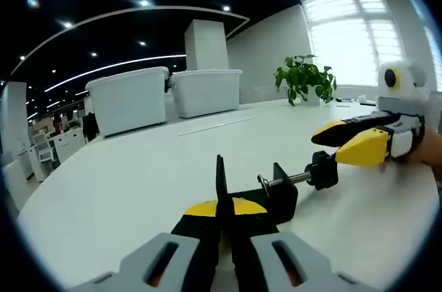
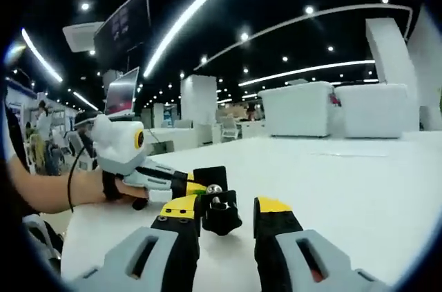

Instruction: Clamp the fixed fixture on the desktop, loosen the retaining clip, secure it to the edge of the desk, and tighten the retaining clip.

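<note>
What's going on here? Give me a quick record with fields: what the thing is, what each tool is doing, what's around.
Object: black clamp lying on the white table
Left tool: shut on the clamp's upright plate
Right tool: open, jaws either side of the clamp's knob, not yet closed on it
Screw: threaded rod showing between clamp body and knob
Person: a hand holds the left tool
Background: two white bins, a potted plant, a bright window
</note>
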### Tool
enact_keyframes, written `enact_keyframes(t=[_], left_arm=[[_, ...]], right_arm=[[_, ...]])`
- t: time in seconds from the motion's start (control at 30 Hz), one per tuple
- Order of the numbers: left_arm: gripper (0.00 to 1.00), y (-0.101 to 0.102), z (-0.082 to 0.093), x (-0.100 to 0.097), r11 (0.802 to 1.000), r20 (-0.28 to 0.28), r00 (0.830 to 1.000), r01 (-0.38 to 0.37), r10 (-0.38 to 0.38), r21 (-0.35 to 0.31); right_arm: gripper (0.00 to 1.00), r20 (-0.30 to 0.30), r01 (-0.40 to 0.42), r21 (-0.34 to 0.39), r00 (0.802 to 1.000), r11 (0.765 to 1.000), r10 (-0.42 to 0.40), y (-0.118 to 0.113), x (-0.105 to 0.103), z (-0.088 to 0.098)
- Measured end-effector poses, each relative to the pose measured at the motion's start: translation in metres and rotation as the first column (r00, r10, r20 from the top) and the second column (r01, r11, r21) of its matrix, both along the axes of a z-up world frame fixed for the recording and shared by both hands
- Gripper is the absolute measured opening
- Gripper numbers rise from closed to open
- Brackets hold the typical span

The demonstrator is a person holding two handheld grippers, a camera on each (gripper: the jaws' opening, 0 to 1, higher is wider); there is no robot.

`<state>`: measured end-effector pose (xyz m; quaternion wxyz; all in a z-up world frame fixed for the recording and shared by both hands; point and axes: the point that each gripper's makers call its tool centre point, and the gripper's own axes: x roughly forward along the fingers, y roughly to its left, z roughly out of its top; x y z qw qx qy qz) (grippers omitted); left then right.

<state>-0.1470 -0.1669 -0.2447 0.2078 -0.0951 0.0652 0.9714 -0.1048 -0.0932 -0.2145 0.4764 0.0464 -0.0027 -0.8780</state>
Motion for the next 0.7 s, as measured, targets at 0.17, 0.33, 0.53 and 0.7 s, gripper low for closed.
enact_keyframes(t=[0.17, 0.33, 0.53, 0.7], left_arm=[[0.06, 0.0, 0.0, 0.001, 1.0, 0.001, 1.0, 0.0, 0.0, 0.0], [0.06, -0.002, -0.001, -0.009, 1.0, 0.002, 1.0, 0.0, 0.0, 0.0], [0.06, -0.002, 0.0, -0.007, 1.0, 0.0, 1.0, -0.001, 0.001, -0.001], [0.06, -0.001, -0.001, -0.004, 1.0, -0.001, 1.0, -0.001, 0.001, -0.002]], right_arm=[[0.28, -0.021, -0.024, 0.08, 0.999, 0.997, 0.025, -0.006, 0.003, -0.012], [0.24, -0.045, -0.02, 0.103, 0.999, 0.994, 0.025, -0.006, -0.003, -0.014], [0.23, -0.102, -0.014, 0.129, 0.994, 0.992, 0.027, -0.006, -0.004, -0.013], [0.23, -0.266, 0.027, 0.226, 0.963, 0.974, 0.035, -0.007, -0.005, -0.012]])
